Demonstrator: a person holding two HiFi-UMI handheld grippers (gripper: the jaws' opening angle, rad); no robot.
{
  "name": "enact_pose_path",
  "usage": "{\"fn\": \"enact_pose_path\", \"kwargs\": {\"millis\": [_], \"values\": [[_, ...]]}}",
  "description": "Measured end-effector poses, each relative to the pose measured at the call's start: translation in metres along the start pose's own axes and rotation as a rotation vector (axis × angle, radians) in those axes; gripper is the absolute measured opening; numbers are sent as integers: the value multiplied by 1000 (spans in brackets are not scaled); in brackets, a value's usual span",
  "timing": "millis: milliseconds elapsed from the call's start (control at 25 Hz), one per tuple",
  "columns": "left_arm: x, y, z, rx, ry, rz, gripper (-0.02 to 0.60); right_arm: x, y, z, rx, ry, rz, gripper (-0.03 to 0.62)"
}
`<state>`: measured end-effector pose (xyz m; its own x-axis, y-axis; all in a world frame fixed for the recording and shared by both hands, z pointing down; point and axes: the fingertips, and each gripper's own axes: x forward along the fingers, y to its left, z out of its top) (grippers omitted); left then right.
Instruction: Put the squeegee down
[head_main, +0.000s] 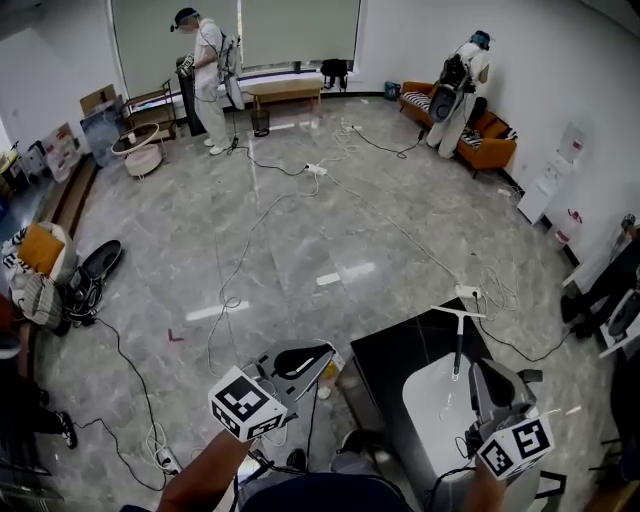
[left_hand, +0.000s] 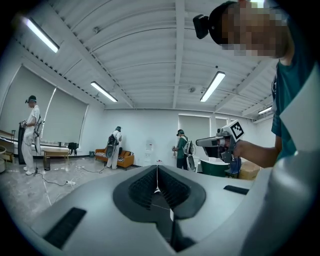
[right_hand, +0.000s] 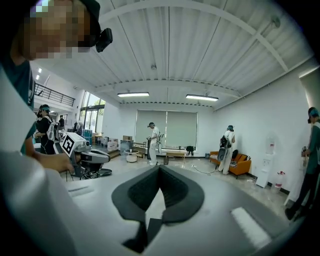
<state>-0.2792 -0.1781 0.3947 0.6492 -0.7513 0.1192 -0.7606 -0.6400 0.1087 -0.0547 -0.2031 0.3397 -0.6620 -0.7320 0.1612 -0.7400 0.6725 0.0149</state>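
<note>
The squeegee, a white T-shaped blade on a black handle, lies across the black table with its handle end on a white rounded surface. No gripper touches it. My right gripper hangs just right of the handle, jaws shut and empty; the right gripper view shows its tips pressed together, pointing level into the room. My left gripper floats left of the table, also shut on nothing, its tips meeting. Each gripper sees the other: the right gripper and the left gripper.
Cables run across the grey marble floor. Two people stand at the far wall, one by a bench, another at an orange sofa. A round side table and bags are on the left.
</note>
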Motion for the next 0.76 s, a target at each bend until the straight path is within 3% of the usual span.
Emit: {"fn": "enact_pose_path", "kwargs": {"millis": [760], "values": [[-48,-77,-16,21,28,-117,6,-71,55,-14,21,3,-47,6]]}}
